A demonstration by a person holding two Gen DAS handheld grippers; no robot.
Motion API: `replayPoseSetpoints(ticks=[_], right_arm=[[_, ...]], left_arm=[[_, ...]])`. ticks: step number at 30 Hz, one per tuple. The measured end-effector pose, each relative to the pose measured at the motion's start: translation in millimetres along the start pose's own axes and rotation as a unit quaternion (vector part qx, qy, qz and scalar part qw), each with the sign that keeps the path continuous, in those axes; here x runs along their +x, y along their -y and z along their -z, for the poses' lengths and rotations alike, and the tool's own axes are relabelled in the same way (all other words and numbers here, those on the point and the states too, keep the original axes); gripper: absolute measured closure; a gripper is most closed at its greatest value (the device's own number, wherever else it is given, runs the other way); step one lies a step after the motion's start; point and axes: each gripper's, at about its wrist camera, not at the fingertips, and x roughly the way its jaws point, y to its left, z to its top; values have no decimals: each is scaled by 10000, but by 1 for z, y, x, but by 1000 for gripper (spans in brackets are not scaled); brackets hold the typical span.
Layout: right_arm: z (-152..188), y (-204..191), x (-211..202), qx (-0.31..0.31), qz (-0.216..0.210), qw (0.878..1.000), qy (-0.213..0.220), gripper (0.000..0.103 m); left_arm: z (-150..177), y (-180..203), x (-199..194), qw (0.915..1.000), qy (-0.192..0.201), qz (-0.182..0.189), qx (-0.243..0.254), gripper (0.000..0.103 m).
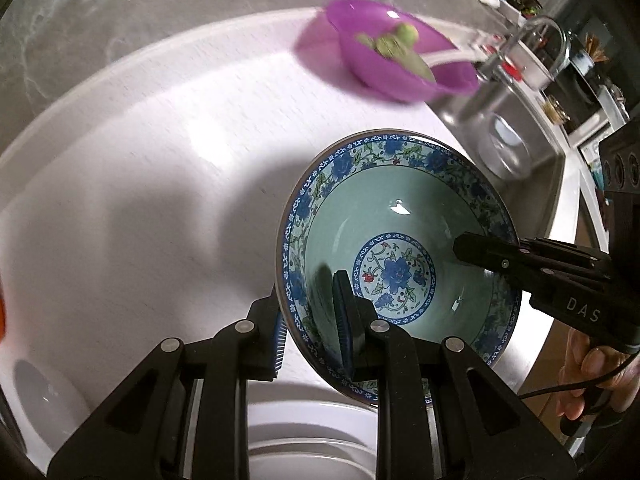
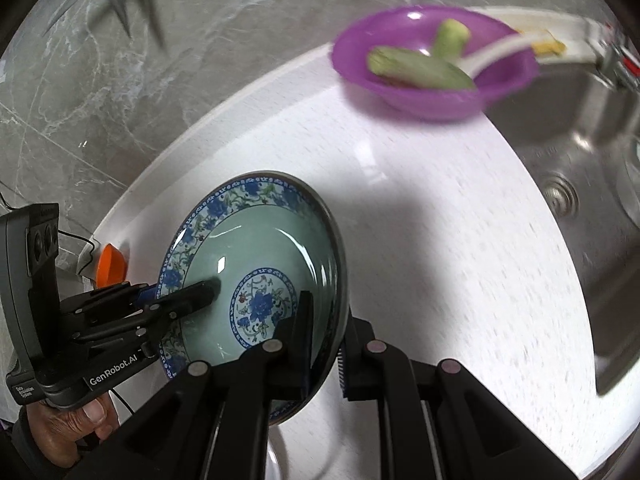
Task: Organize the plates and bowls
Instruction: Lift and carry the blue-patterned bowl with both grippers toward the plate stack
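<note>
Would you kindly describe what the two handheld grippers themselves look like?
Both are matte black linkage frames with round silver pivot pins and ribbed blue pads on the jaws. The left gripper carries white "GenRobot.AI" lettering, a front block with round lenses and a thin black cable. The right gripper shows "DAS" lettering and a black cable. Bare hands hold both.

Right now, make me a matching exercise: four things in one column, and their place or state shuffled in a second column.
1. blue floral ceramic bowl
2. purple plastic bowl
3. orange plastic piece
4. stainless steel sink

A. by the wall at the counter's back edge
B. set into the counter
C. gripped on both sides of its rim
D. holds green vegetable pieces and a white spoon

Pairs: 1-C, 2-D, 3-A, 4-B
</note>
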Motion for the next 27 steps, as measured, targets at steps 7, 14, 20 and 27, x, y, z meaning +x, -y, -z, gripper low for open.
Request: replayPoseSetpoints(ticks=[7,14,20,27], right_arm=[[31,29,4,121,84,9998,-103,90],[49,44,5,138,114,9997,-137,90],[53,49,7,165,79,9998,-77,91],[57,51,9,128,54,9999,-55,90]], left_arm=[[25,20,31,9998,-192,55,91,84],[47,33,47,9994,-307,93,145,84],[45,37,59,9994,-294,88,157,84],[43,32,52,9996,-196,88,178,84]])
